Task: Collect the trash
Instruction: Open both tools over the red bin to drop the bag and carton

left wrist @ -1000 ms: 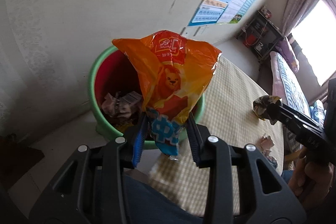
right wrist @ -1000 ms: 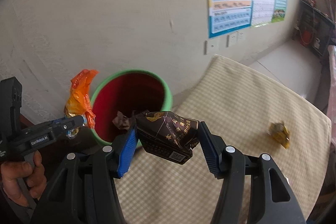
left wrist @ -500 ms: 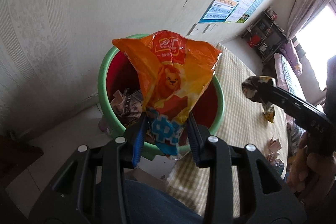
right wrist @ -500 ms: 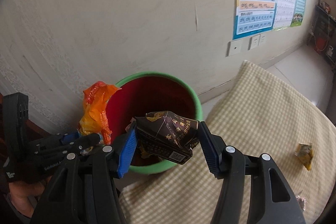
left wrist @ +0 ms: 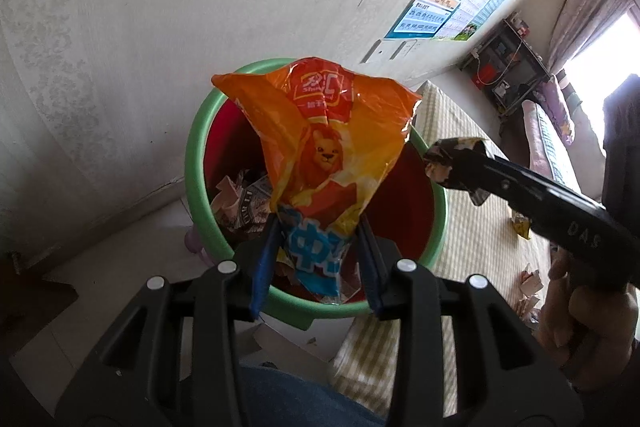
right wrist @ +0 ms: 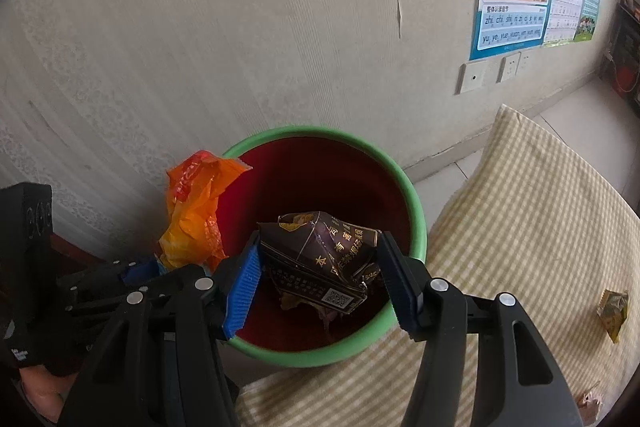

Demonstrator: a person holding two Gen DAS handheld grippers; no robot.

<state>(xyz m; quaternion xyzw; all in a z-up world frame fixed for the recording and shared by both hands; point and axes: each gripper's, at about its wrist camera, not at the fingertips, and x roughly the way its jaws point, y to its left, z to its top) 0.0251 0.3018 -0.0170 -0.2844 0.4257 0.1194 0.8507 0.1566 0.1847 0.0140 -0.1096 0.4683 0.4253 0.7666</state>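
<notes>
We hold both pieces over the green-rimmed red plastic bin point(right wrist: 414, 211) at frame centre, ready to drop. Left gripper point(left wrist: 318, 247) fingers pinch the crinkled orange snack bag point(left wrist: 320, 147); right gripper point(right wrist: 320, 277) fingers pinch the dark crumpled foil wrapper point(right wrist: 320, 255).

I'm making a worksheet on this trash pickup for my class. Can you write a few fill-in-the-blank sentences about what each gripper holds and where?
1. The left gripper is shut on an orange snack bag printed with a cartoon ____.
2. The right gripper holds a crumpled ____ wrapper over the bin.
3. The bin is red inside with a ____ rim.
4. A small yellow wrapper lies on the ____ cloth.

Missing words: lion; dark brown; green; checked
</notes>
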